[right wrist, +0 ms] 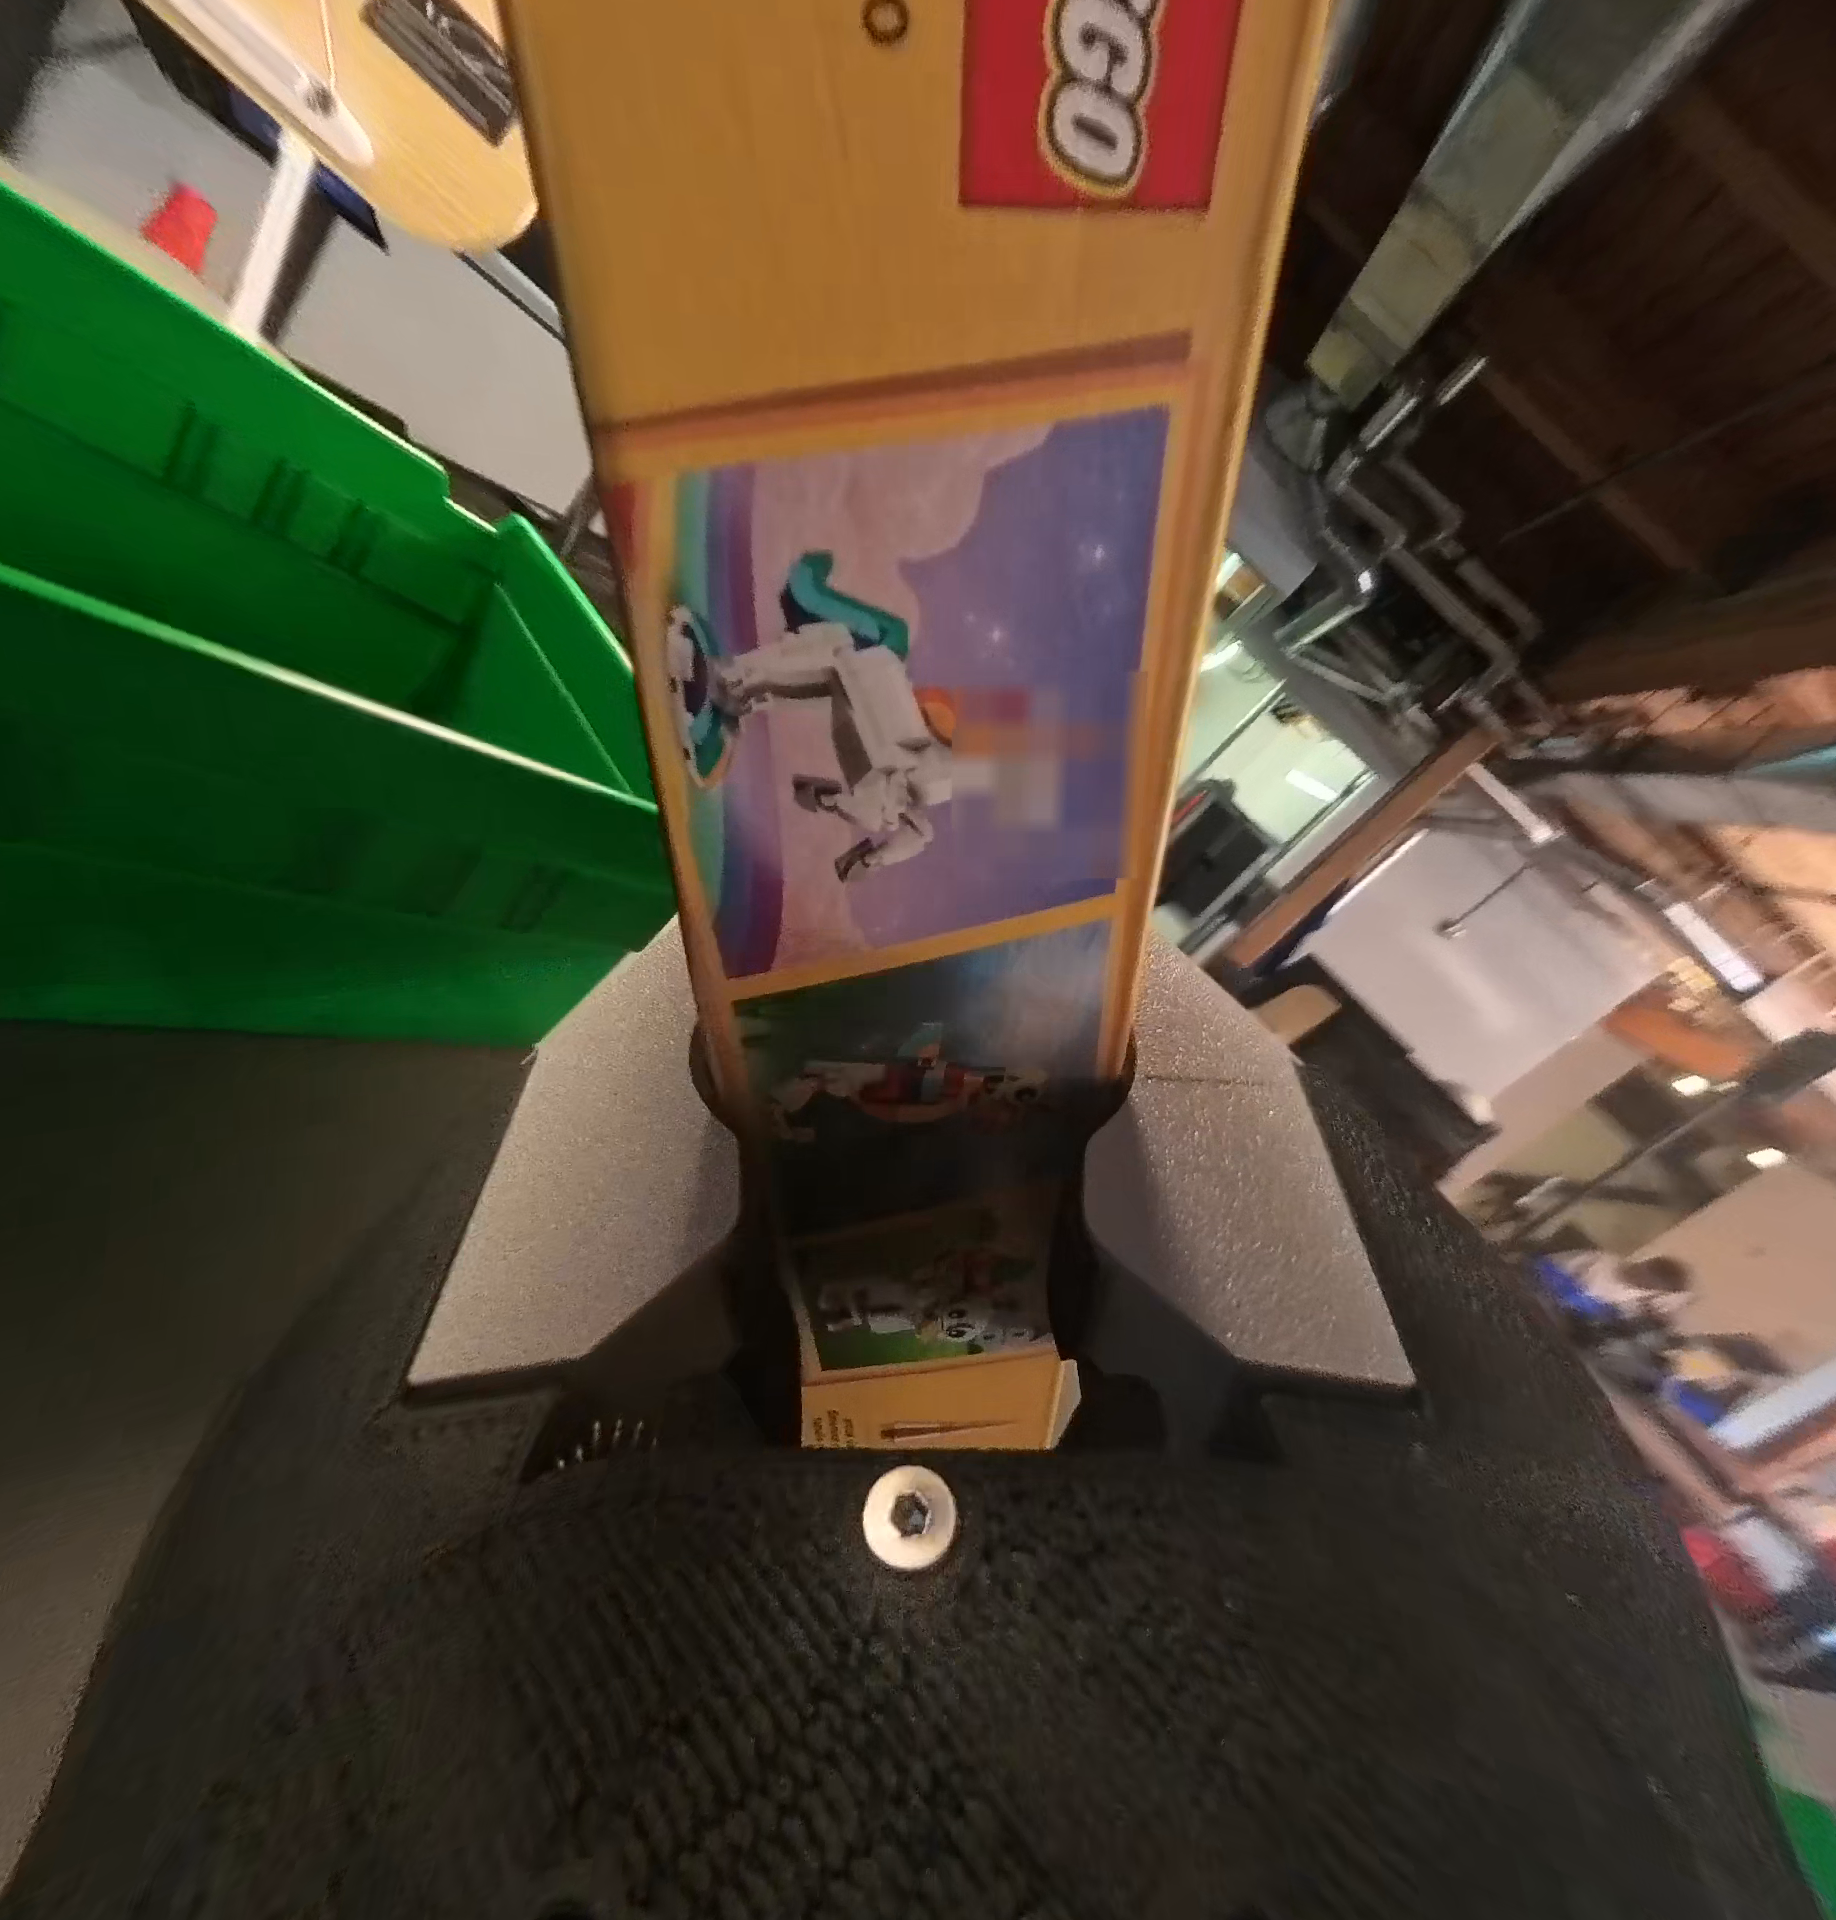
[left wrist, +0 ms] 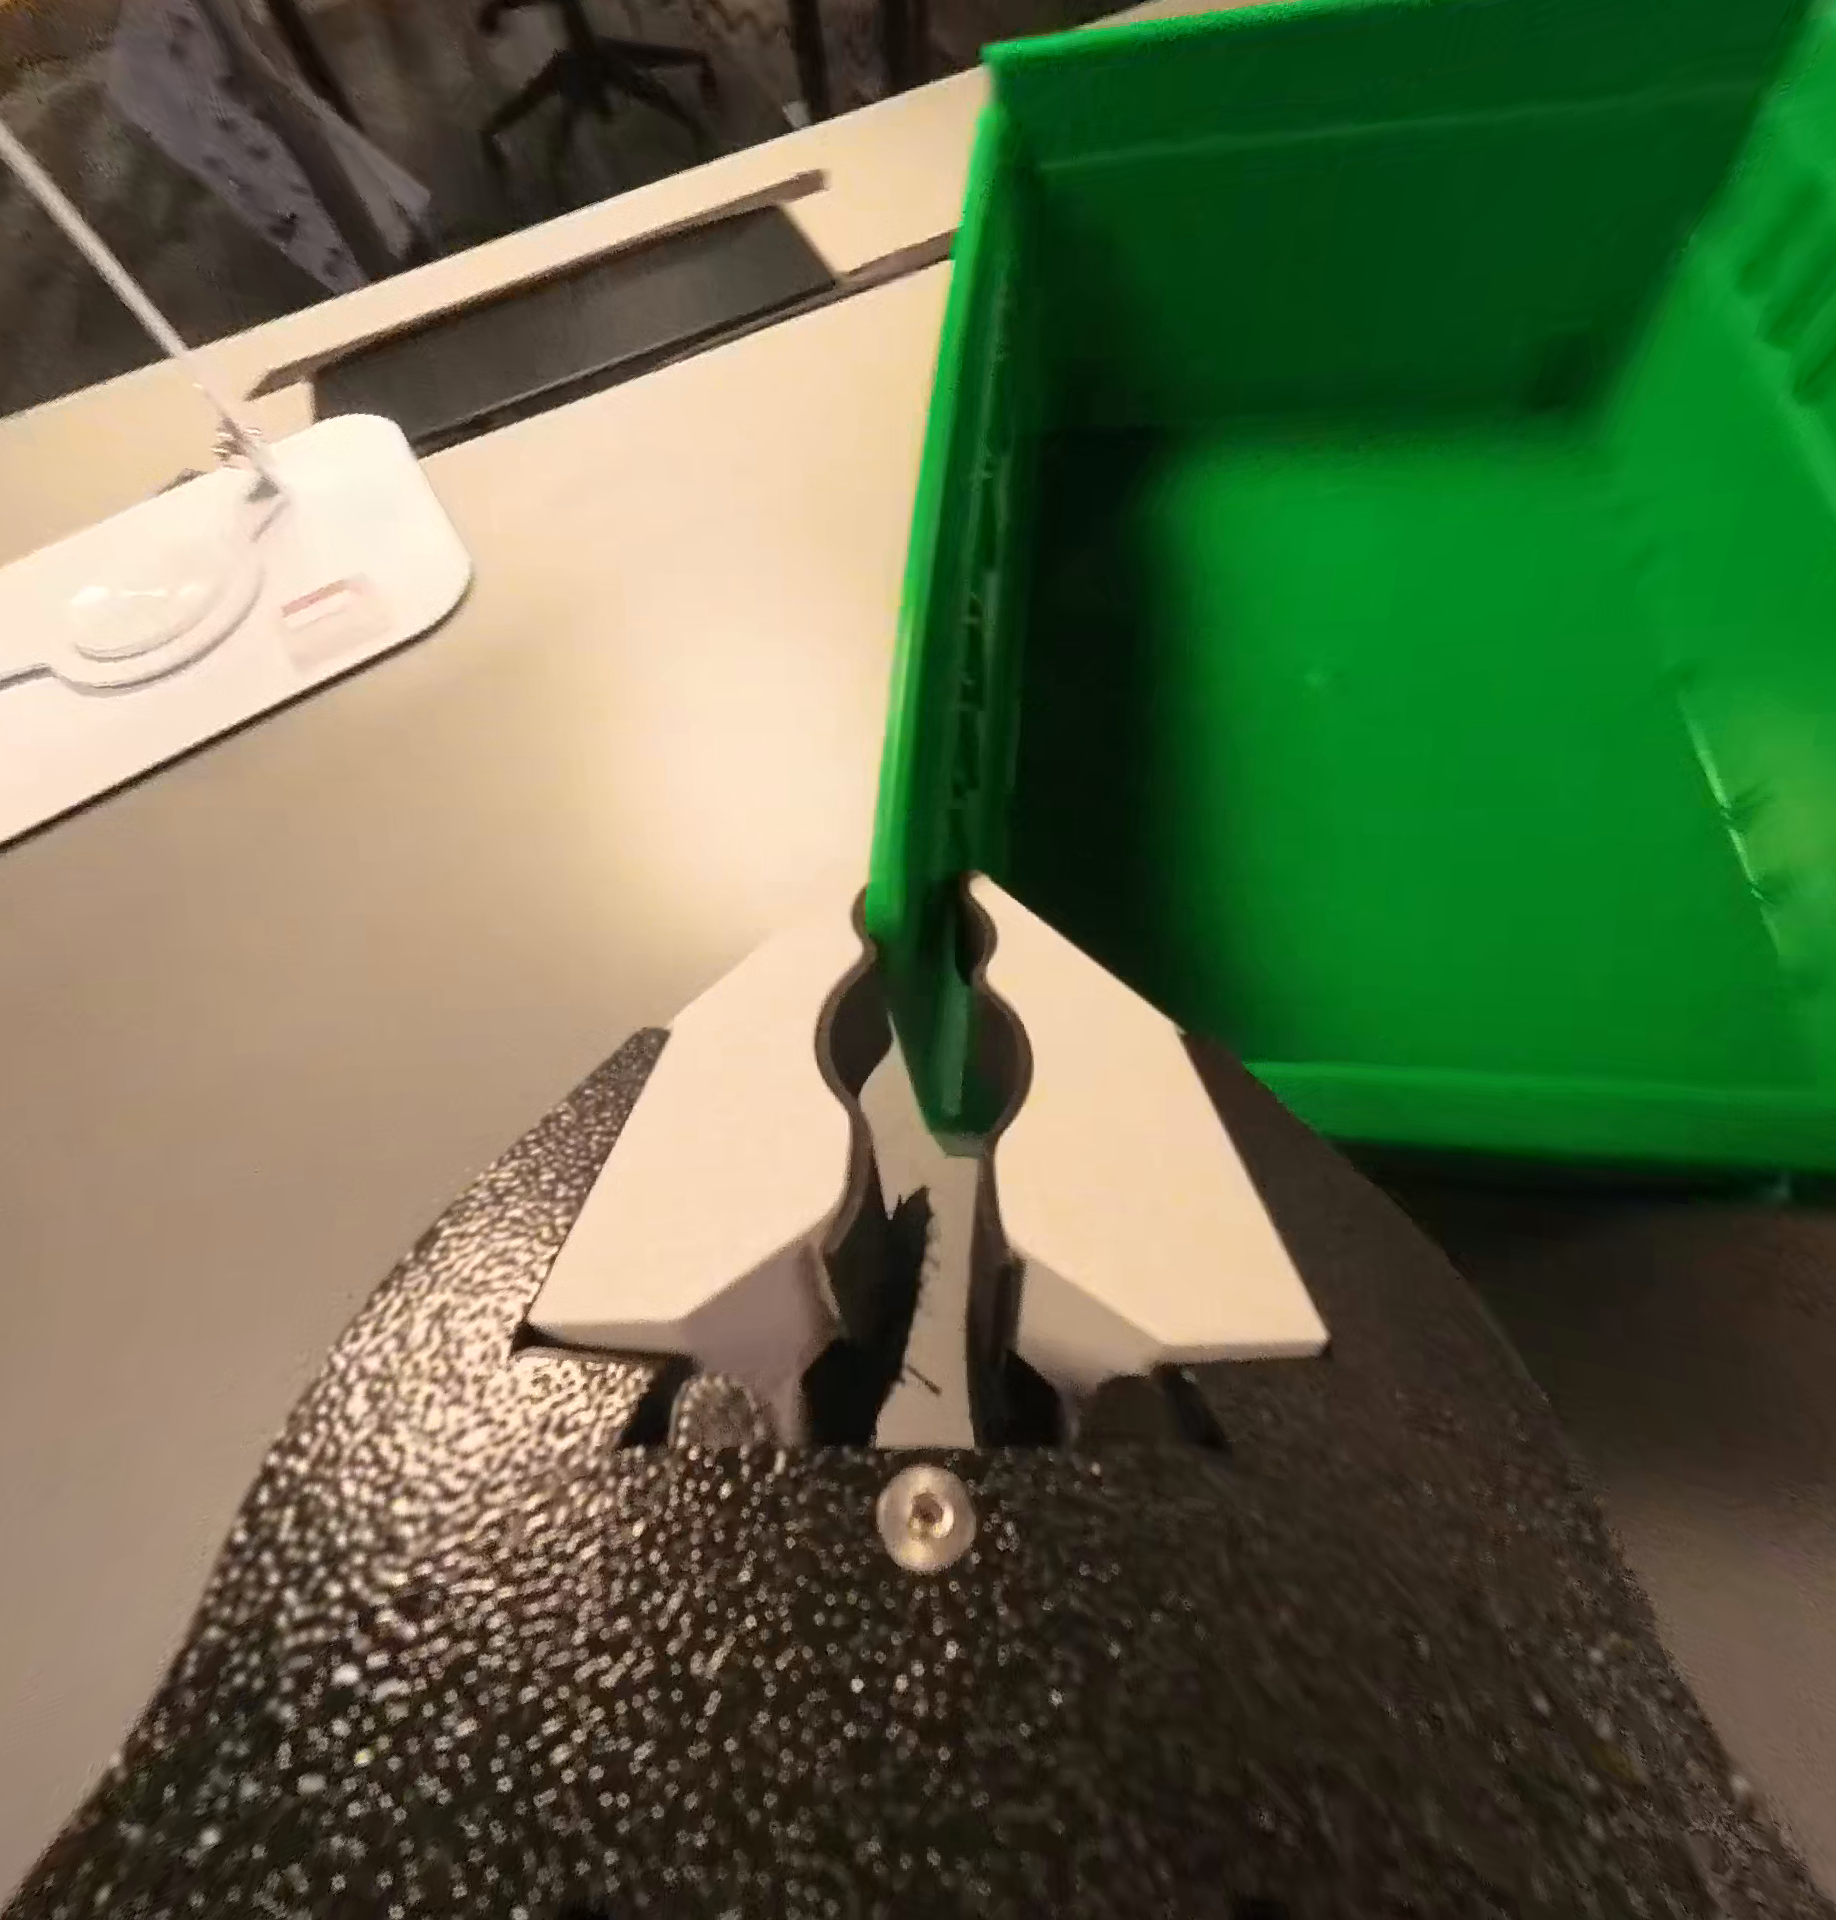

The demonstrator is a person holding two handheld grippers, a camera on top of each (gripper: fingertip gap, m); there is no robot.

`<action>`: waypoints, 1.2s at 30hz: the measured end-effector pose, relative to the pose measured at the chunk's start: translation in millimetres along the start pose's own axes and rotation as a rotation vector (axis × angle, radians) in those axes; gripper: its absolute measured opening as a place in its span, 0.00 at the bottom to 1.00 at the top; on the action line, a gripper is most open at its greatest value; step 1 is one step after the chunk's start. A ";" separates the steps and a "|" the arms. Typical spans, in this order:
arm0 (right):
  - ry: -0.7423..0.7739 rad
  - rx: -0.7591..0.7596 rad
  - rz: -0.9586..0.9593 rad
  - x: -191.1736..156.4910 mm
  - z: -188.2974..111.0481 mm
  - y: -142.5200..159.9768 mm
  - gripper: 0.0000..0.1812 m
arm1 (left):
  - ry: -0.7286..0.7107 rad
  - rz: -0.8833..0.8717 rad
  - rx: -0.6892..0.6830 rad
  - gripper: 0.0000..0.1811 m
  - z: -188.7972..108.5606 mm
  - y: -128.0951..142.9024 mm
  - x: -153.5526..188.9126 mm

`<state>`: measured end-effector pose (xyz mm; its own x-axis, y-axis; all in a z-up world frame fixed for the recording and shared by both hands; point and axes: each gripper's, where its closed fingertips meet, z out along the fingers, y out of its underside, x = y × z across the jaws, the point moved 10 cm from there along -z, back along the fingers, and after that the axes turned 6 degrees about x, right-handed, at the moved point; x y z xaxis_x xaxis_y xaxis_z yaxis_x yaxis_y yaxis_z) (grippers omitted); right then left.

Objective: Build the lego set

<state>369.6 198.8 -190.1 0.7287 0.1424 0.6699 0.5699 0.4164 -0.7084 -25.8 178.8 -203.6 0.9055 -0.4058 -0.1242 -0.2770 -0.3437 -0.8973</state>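
Note:
In the left wrist view my left gripper (left wrist: 929,935) is shut on the near left wall of a green plastic bin (left wrist: 1413,644). The bin's inside looks empty and the bin is tilted. In the right wrist view my right gripper (right wrist: 919,1029) is shut on a yellow lego box (right wrist: 893,416) with pictures of a white model on its side. The box stands up between the grey fingers (right wrist: 602,1122) and reaches past the top of the frame. The green bin (right wrist: 218,727) lies to the left of the box, close to it.
A beige table (left wrist: 478,987) carries a white flat base with a clear stand (left wrist: 166,613) at the left. A dark cable slot (left wrist: 581,312) runs along the far table edge. Office chairs, desks and shelving lie beyond in the right wrist view. The gap from one gripper's tips to the other's is roughly 35 centimeters.

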 end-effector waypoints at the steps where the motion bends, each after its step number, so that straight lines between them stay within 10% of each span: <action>1: 0.004 0.000 -0.031 0.1 0.2 -2.7 0.34 | 0.030 0.007 -0.002 0.02 -4.7 1.3 6.9; 13: -0.064 -0.091 -0.445 -1.1 10.7 -14.7 0.33 | 0.203 0.100 0.013 0.06 -36.7 6.3 75.1; 36: -0.253 -0.095 -1.066 -12.6 30.8 -25.9 0.33 | 0.113 0.287 -0.177 0.06 -25.7 -13.2 85.2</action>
<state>334.0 213.8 -173.4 -0.2474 -0.0644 0.9668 0.8954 0.3659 0.2536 46.7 127.0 -191.5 0.7440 -0.5949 -0.3041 -0.5754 -0.3392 -0.7442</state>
